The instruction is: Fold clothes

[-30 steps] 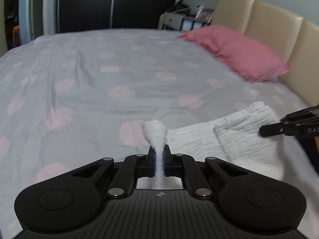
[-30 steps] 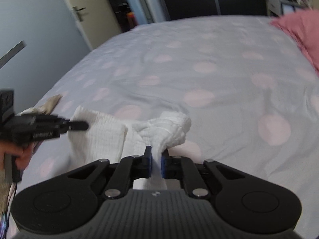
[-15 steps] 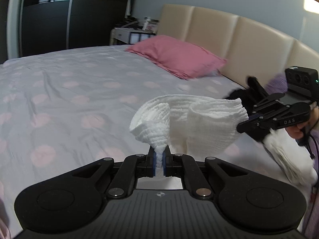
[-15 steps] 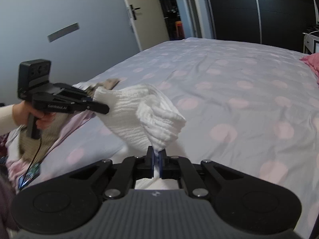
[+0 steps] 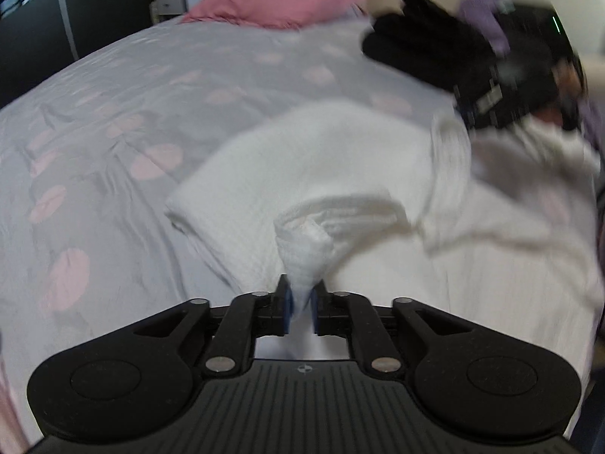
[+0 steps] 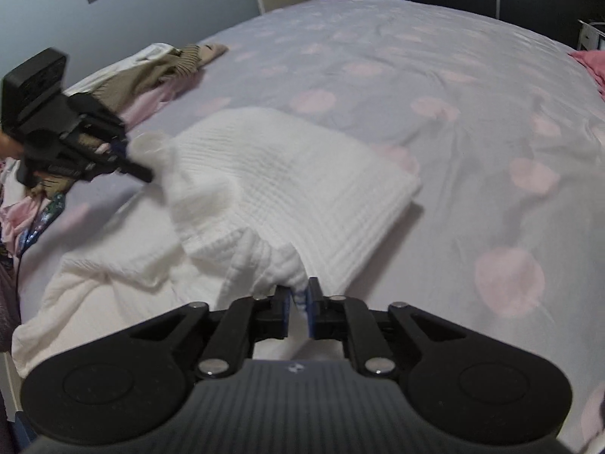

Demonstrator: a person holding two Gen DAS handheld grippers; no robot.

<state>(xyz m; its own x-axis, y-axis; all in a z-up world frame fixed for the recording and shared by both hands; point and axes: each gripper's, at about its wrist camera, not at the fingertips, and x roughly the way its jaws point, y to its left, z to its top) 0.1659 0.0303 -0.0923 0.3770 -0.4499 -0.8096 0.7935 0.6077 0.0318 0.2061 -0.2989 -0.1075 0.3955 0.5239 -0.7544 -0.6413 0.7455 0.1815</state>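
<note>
A folded white waffle-weave cloth lies on the bed, its near edge resting on a larger white garment. My left gripper has a bunched corner of the cloth between its blue pads; its jaws are opening and the fabric still fills the gap. My right gripper holds the other bunched corner the same way, its jaws also opening. Each gripper shows in the other's view: the right gripper blurred at the upper right, the left gripper at the left.
The bed sheet is grey with pink dots. A pink pillow lies by the headboard, with black clothing and a purple item near it. A heap of mixed clothes sits at the bed's left edge.
Both grippers carried the cloth sideways through the air and lowered it onto the white garment at the bed's near edge. The jaws of both have parted a little.
</note>
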